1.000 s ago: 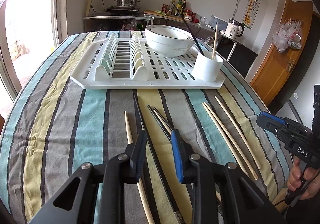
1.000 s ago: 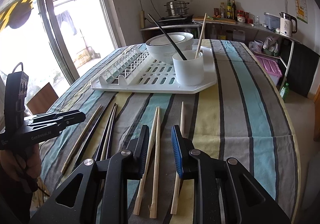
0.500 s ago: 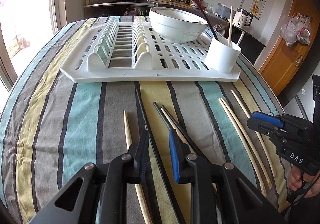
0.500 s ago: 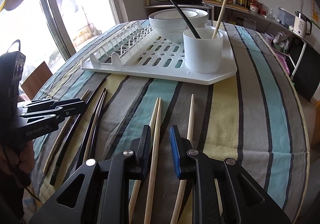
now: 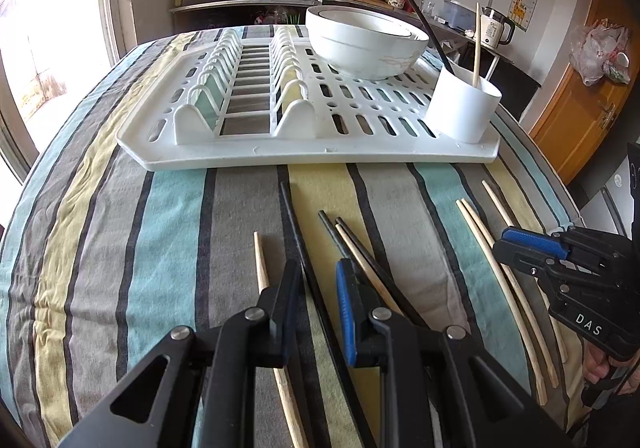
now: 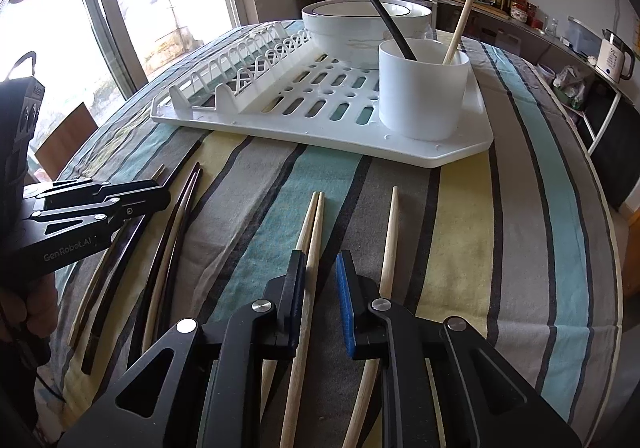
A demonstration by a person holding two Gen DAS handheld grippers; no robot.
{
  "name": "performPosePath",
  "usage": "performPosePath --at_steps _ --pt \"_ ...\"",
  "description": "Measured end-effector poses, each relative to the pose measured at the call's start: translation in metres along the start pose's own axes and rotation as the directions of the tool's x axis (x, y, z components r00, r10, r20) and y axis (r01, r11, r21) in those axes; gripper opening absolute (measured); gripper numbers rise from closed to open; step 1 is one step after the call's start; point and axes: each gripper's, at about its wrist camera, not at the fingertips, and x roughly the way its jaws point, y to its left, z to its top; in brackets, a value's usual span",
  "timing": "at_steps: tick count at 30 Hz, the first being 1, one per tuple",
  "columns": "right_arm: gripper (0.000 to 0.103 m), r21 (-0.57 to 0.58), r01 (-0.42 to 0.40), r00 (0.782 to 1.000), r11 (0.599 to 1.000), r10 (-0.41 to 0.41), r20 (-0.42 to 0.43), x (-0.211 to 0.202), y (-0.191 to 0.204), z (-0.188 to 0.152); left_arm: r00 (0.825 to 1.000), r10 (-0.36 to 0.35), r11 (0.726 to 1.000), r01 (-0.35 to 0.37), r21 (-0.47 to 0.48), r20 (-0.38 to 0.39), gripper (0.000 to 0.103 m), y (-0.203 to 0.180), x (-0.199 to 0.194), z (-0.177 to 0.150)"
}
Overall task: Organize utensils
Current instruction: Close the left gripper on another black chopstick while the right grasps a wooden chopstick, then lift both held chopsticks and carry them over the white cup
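Several chopsticks lie on the striped tablecloth in front of a white drying rack (image 5: 256, 158). My left gripper (image 5: 320, 272) hangs low over a long black chopstick (image 5: 294, 224), which runs between its narrowly parted jaws; the pads stand clear of it. A wooden chopstick (image 5: 260, 264) passes under its left finger. My right gripper (image 6: 320, 264) is closing, with one of a pair of wooden chopsticks (image 6: 314, 216) between its jaws and a gap still showing. A white cup (image 6: 422, 96) on the rack holds one black and one wooden chopstick.
Stacked white bowls (image 5: 364, 48) sit on the rack behind the cup (image 5: 460, 112). More black chopsticks (image 6: 180, 216) lie by the left gripper (image 6: 160, 196); a single wooden one (image 6: 390, 240) lies right of the right gripper (image 5: 504, 244). The table's edge curves close on the right.
Both grippers have moved forward and down towards the chopsticks, and both pairs of jaws have narrowed. The rack looks nearer in both views.
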Motion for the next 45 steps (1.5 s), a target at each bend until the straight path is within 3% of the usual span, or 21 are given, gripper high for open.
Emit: performPosePath --at_steps 18,20,24,27,35,45 --pt "0.016 -0.029 0.039 0.995 0.999 -0.042 -0.094 0.022 0.001 0.03 0.998 0.02 0.999 -0.018 0.032 -0.06 0.02 -0.003 0.013 0.02" --pt "0.01 -0.037 0.05 0.994 0.998 -0.053 -0.091 0.023 0.003 0.03 0.998 0.017 0.999 -0.015 0.033 -0.064 0.02 -0.003 0.014 0.022" --pt "0.005 -0.033 0.045 0.995 0.998 -0.047 -0.085 0.022 0.003 0.029 0.998 0.035 0.999 -0.033 0.035 -0.054 0.008 -0.002 0.013 0.02" --pt "0.005 -0.027 0.038 0.996 0.999 -0.04 -0.08 0.021 0.002 0.029 0.998 0.026 0.999 -0.024 0.029 -0.054 0.007 0.0 0.013 0.02" --pt "0.005 0.004 0.012 0.999 1.0 -0.012 -0.033 0.006 -0.002 0.03 0.999 -0.005 0.999 0.007 0.036 -0.054 0.006 -0.003 0.007 0.02" --pt "0.005 0.048 -0.016 0.995 0.999 0.011 0.097 -0.044 -0.008 0.036 0.998 -0.041 0.999 0.04 0.026 0.04 0.006 -0.003 -0.039 0.029"
